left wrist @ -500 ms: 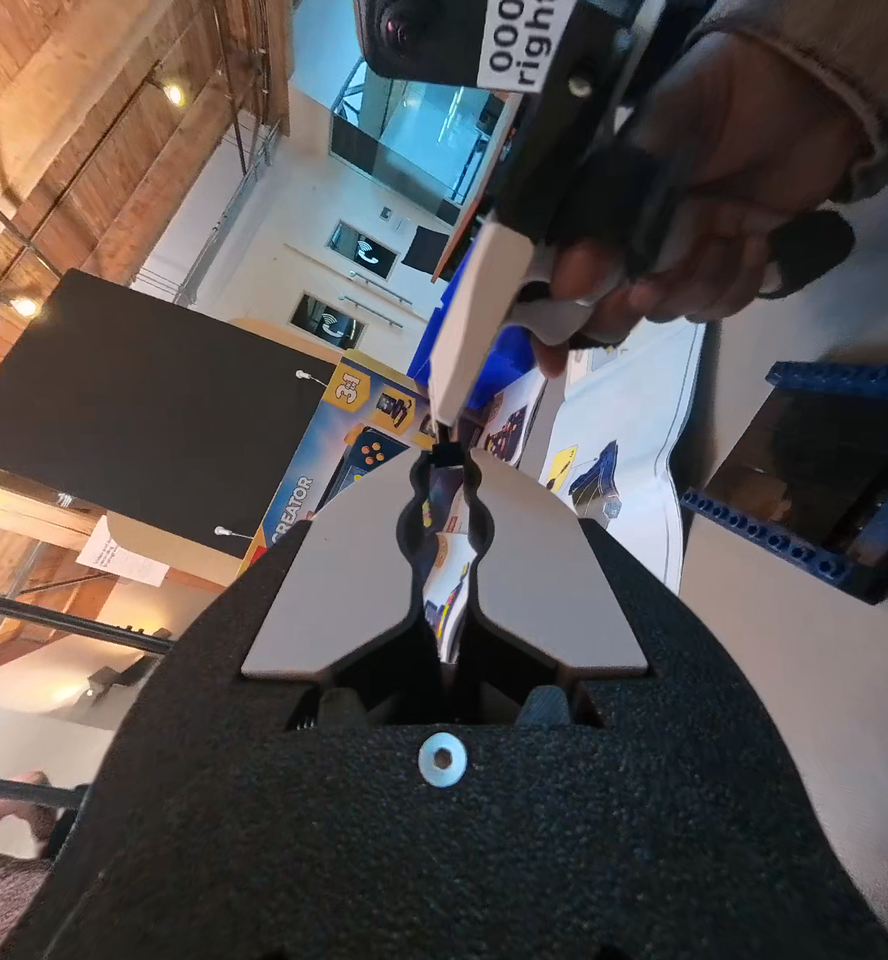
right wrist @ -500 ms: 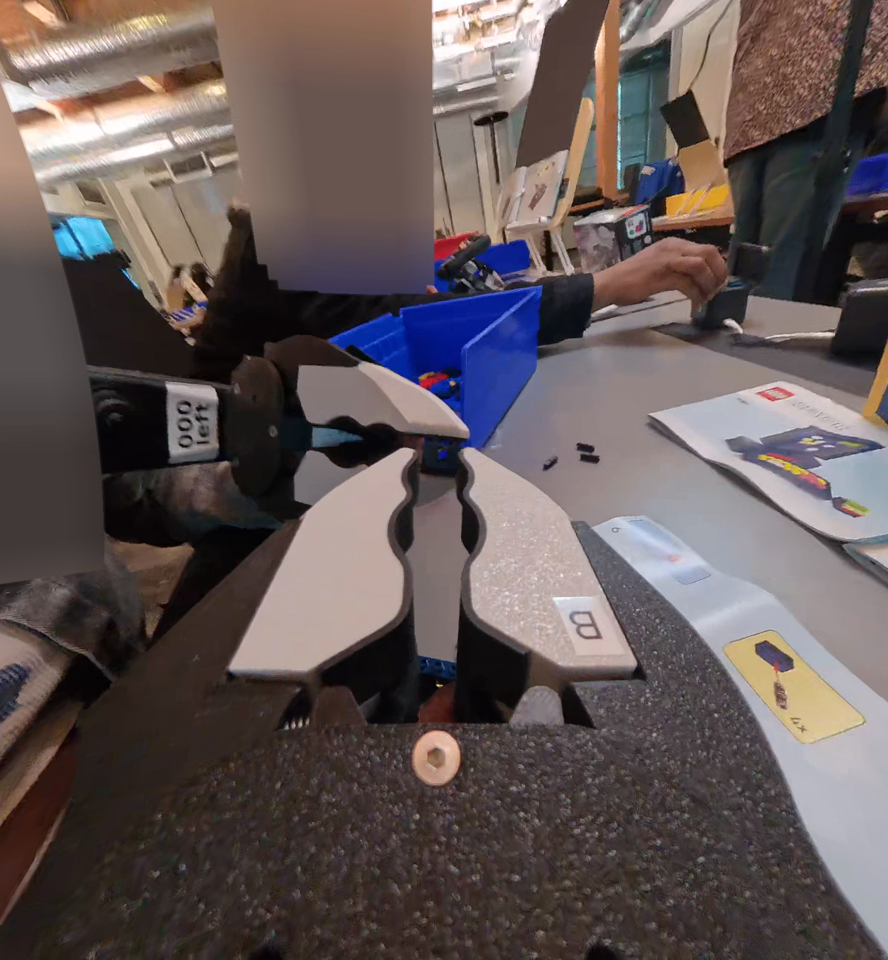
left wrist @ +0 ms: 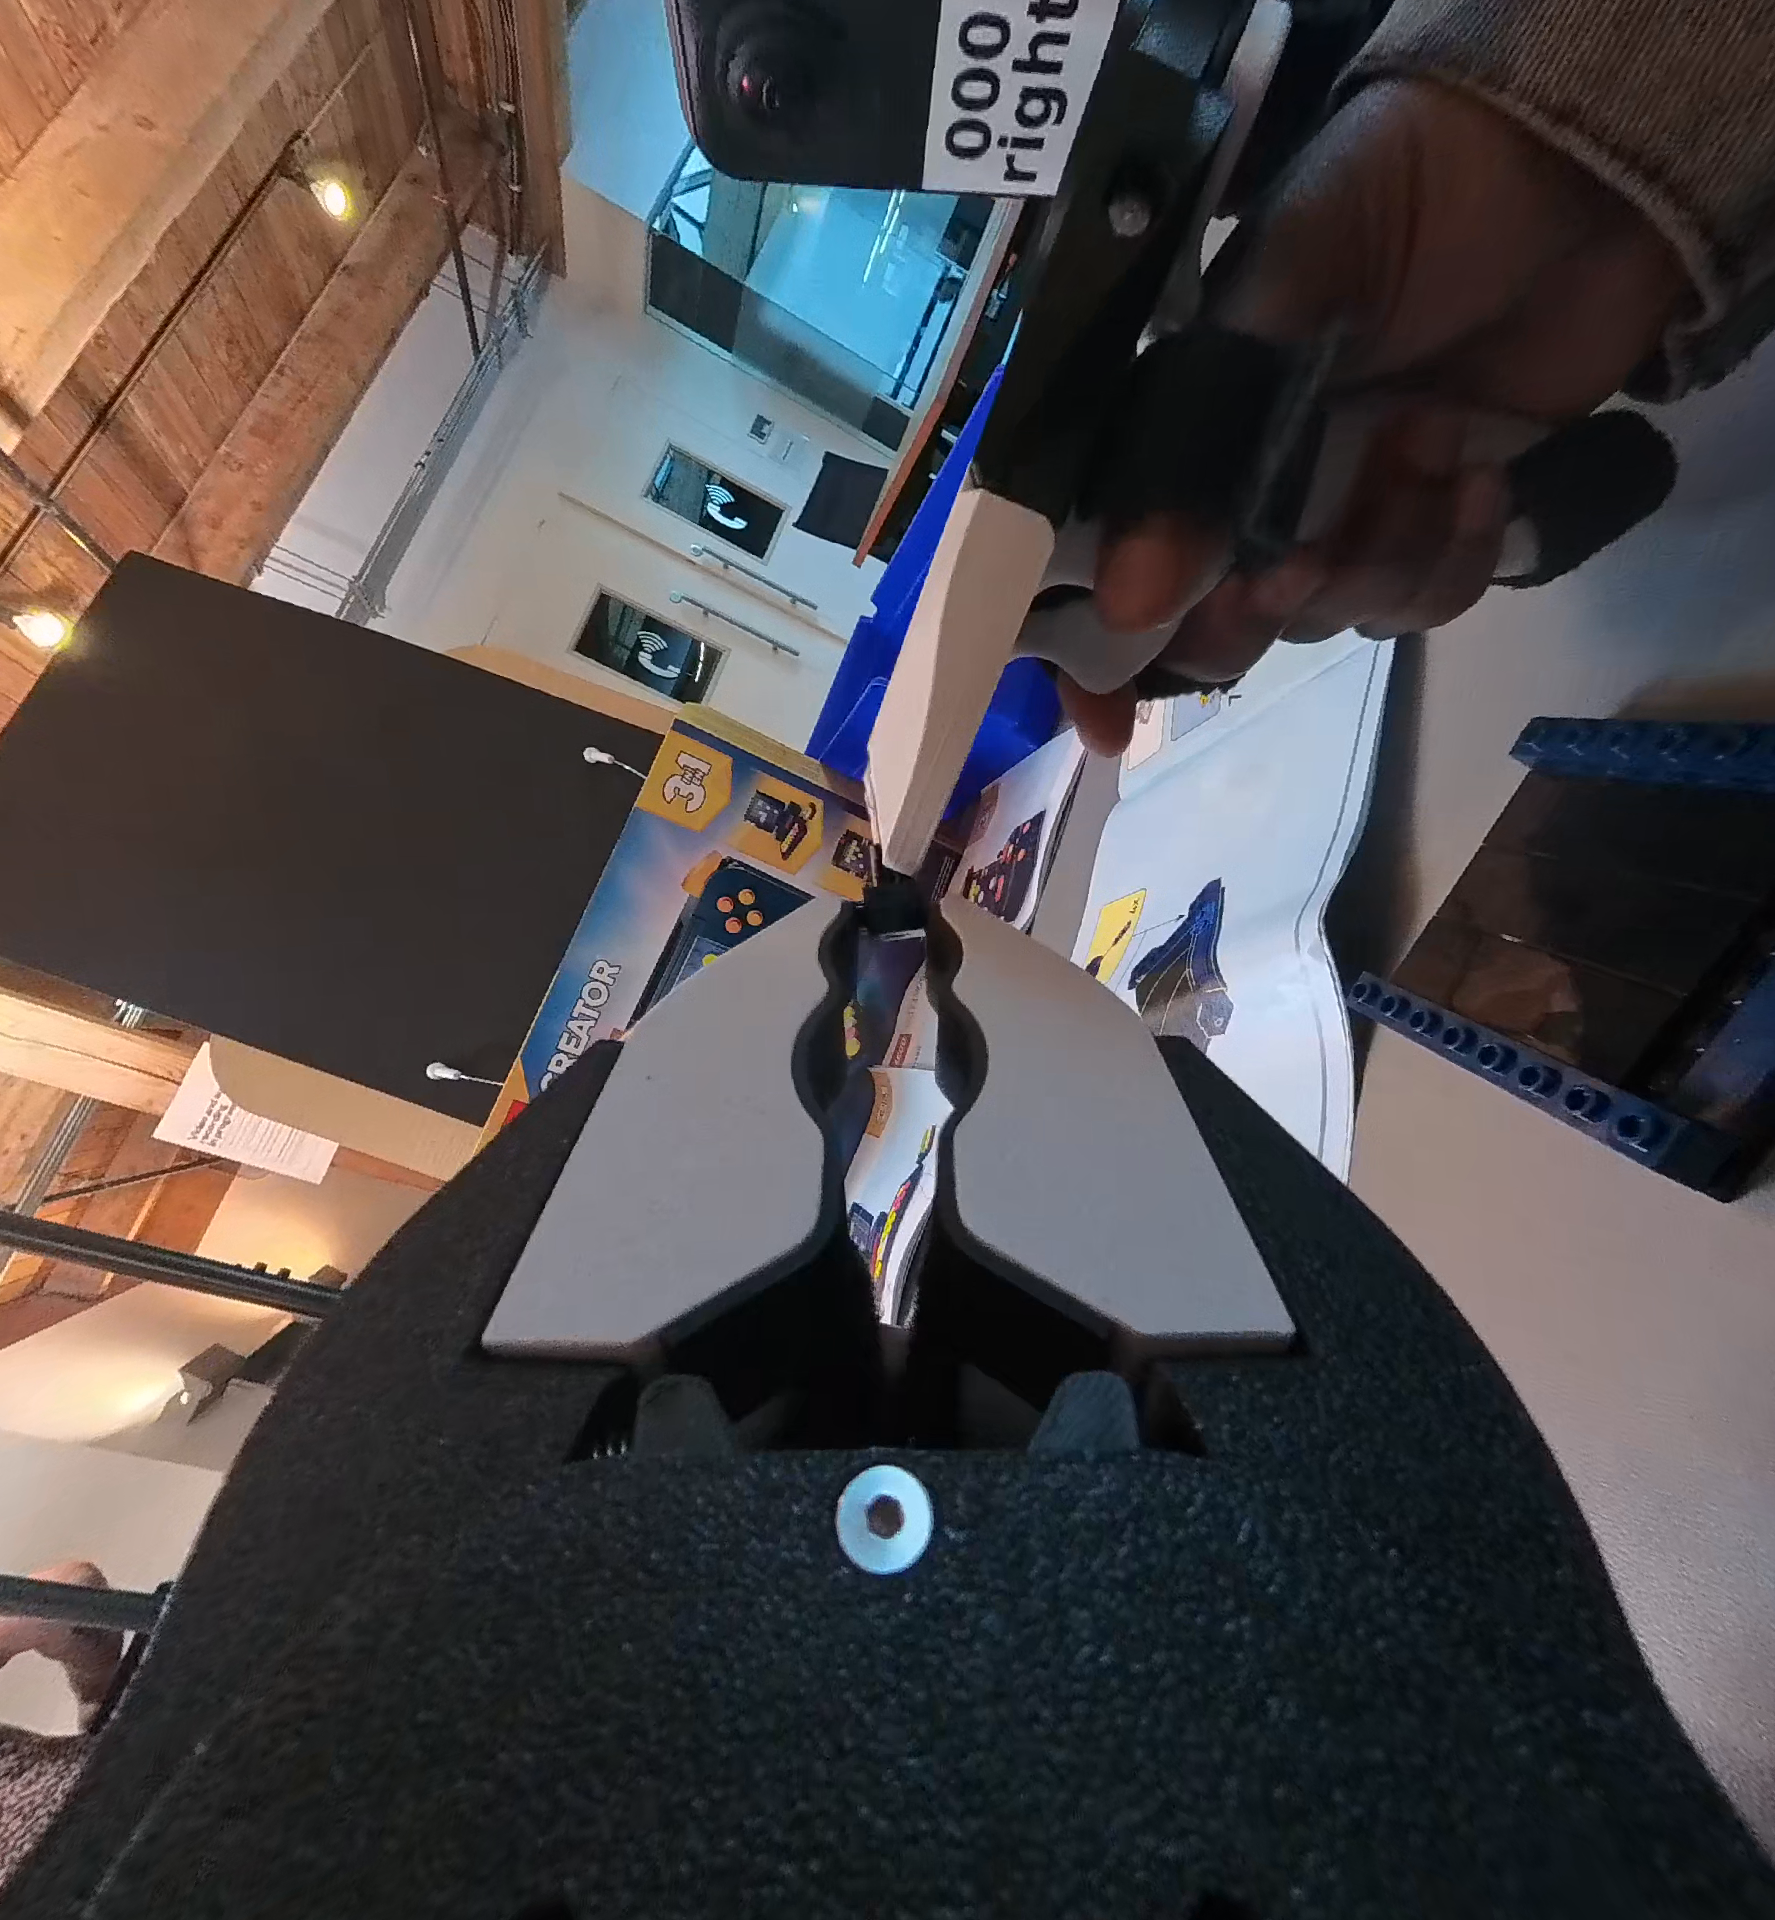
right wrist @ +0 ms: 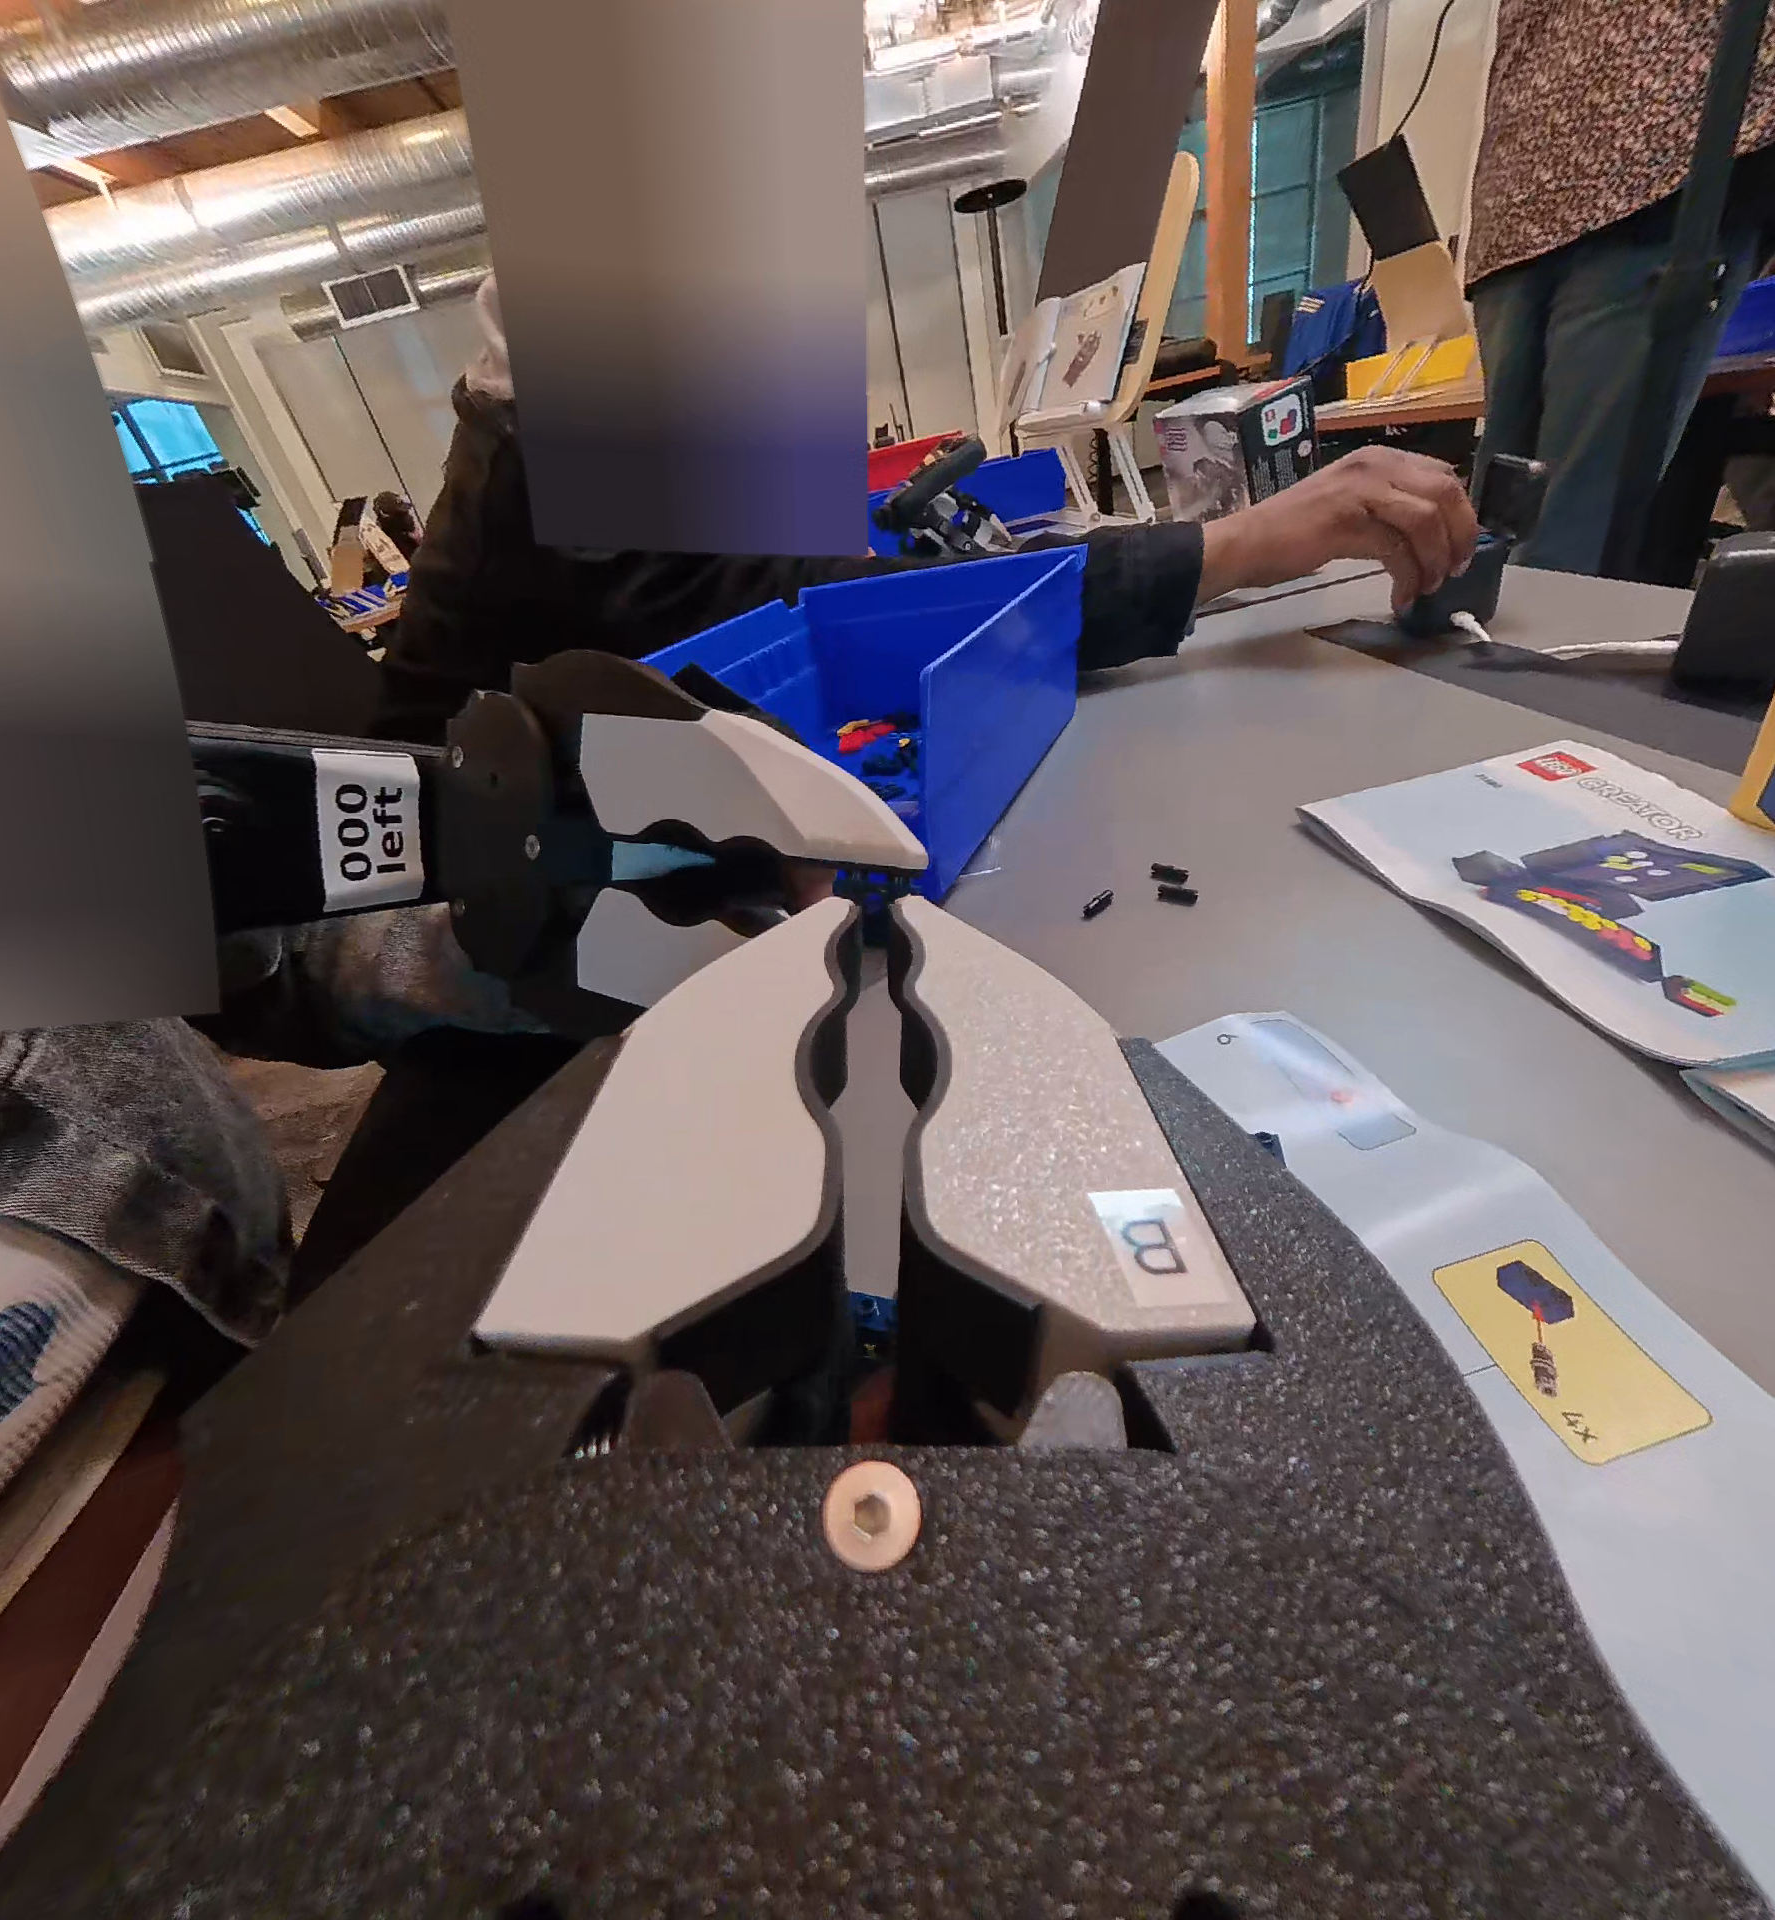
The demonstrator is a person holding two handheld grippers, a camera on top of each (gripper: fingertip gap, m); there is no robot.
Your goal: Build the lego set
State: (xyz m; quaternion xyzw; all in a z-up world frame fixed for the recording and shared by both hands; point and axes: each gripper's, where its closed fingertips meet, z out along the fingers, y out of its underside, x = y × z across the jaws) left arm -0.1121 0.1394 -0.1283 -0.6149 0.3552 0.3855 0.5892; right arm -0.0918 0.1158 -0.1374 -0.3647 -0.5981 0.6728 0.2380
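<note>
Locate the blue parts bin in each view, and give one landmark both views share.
Left wrist view: the blue parts bin shows only in slivers at upper centre, behind the right tool's pale finger.
Right wrist view: the bin sits on the grey table at centre, just beyond the tips of both tools.
Shared landmark: the open instruction booklet.

Bright, even indoor light, with warm ceiling lamps glaring against the wood. Both wide-angle views bend strongly at the edges; the hand nearby is slightly soft.

small dark blue brick, pinched between jaws
</note>
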